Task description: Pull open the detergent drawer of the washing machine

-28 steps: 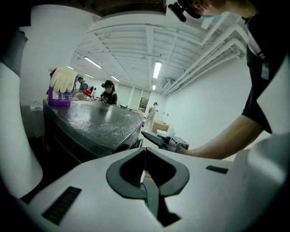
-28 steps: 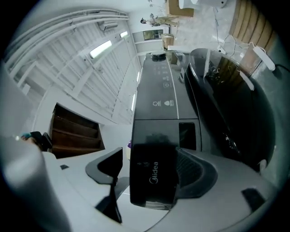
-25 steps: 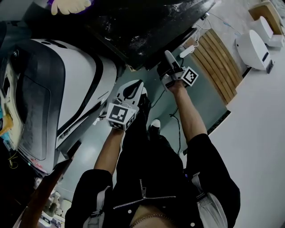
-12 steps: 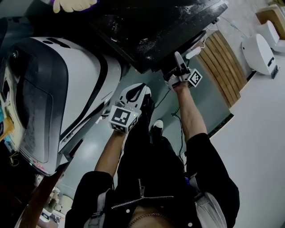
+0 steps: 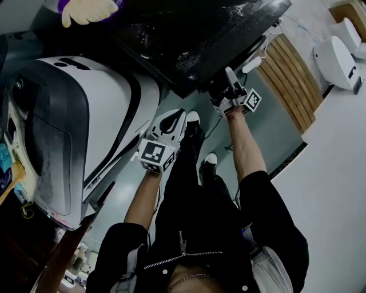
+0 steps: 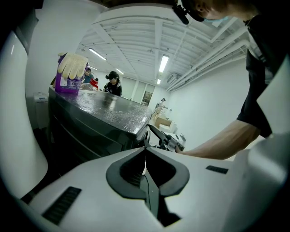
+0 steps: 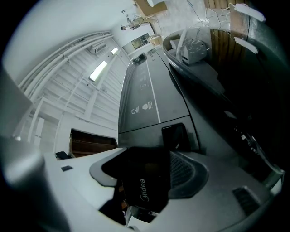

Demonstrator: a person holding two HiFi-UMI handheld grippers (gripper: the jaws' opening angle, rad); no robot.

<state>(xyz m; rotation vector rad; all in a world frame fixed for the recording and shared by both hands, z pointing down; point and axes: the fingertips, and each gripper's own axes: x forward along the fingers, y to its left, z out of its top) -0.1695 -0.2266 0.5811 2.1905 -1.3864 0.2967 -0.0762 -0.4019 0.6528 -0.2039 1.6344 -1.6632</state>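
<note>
The dark washing machine [image 5: 189, 34] has a wet black top, and its grey front panel [image 7: 145, 99] runs away from the right gripper view. My right gripper [image 5: 230, 77] is at the machine's front edge. Its jaws are closing around the black detergent drawer front [image 7: 145, 181], which carries a brand label and fills the space between the pads. My left gripper [image 5: 174, 117] hangs shut and holds nothing, low between the machine and a white appliance. In the left gripper view, my left gripper [image 6: 145, 147] points toward the right gripper [image 6: 158, 135] at the machine's corner.
A large white appliance [image 5: 86, 114] with a dark window stands at the left. A purple bottle with a glove over it [image 5: 86, 8] sits on the machine's top. A slatted wooden panel [image 5: 286, 80] and a white device [image 5: 337, 54] are at the right. The person's shoes [image 5: 193, 120] are below.
The left gripper has sunk a little toward the person. The right gripper has stayed at the machine's front edge and rolled slightly.
</note>
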